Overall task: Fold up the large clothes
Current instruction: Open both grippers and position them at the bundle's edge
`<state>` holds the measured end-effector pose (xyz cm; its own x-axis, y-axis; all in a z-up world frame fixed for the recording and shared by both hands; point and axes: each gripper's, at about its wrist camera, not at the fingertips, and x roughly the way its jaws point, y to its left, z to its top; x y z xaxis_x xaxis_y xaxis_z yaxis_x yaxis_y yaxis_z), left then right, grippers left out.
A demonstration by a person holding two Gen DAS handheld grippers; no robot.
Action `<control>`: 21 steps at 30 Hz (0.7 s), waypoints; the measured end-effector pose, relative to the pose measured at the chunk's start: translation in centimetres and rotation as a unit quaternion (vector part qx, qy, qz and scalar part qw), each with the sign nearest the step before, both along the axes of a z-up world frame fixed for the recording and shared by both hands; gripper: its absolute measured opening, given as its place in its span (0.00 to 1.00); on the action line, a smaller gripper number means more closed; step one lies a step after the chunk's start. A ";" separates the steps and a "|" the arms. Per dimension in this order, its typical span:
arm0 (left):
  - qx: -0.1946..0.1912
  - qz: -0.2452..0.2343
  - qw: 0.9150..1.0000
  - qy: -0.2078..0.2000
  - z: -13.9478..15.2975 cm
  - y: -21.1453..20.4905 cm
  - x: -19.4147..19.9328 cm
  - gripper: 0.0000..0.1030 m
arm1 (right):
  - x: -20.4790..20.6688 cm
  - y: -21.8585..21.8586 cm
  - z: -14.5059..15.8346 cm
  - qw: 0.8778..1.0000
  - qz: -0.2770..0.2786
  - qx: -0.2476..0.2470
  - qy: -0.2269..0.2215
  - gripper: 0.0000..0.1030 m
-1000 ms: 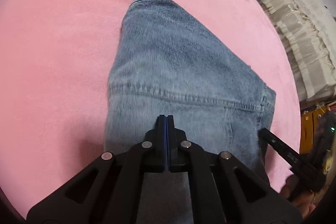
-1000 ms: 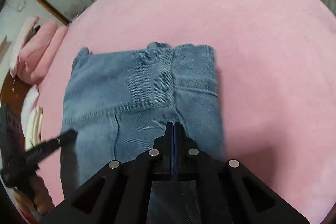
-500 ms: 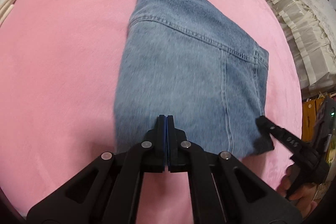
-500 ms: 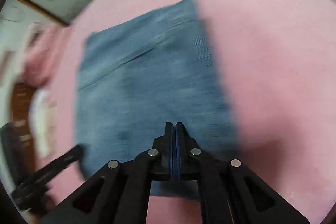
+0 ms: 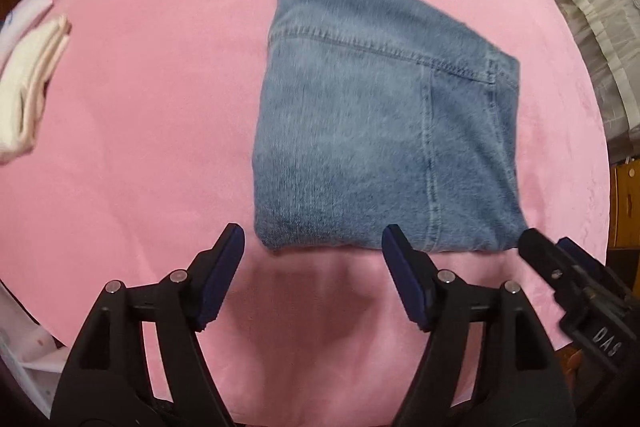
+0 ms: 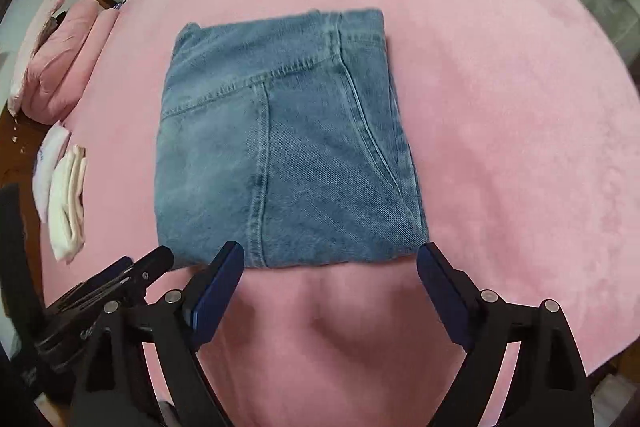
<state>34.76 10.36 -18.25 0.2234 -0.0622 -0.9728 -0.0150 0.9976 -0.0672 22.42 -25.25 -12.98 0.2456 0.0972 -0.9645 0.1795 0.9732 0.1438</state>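
A: Folded jeans (image 5: 384,131) lay flat on the pink blanket (image 5: 140,147), just ahead of both tools. Long axis ran away from the tips.

B: Left gripper (image 5: 312,275) opening, nothing between the pads. Right gripper (image 6: 330,293) opening too, likewise empty.

A: Near hem just beyond both pairs of tips; right perhaps nearer, hard to judge through fisheye distortion.

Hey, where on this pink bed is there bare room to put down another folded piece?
Bare pink blanket lies right of the folded blue denim jeans and beyond them. The left edge is crowded: folded white cloths and pink pillows.
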 end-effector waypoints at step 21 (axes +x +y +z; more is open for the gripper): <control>0.002 -0.019 0.999 -0.028 3.3 -0.7 -0.8 0.68 | 1.6 6.8 2.5 0.998 0.049 -0.035 -0.009 0.87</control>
<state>33.91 9.62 -14.92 0.2746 -0.0672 -0.9592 0.0257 0.9977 -0.0625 24.03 -18.47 -10.45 0.2555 0.0543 -0.9653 0.0819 0.9936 0.0776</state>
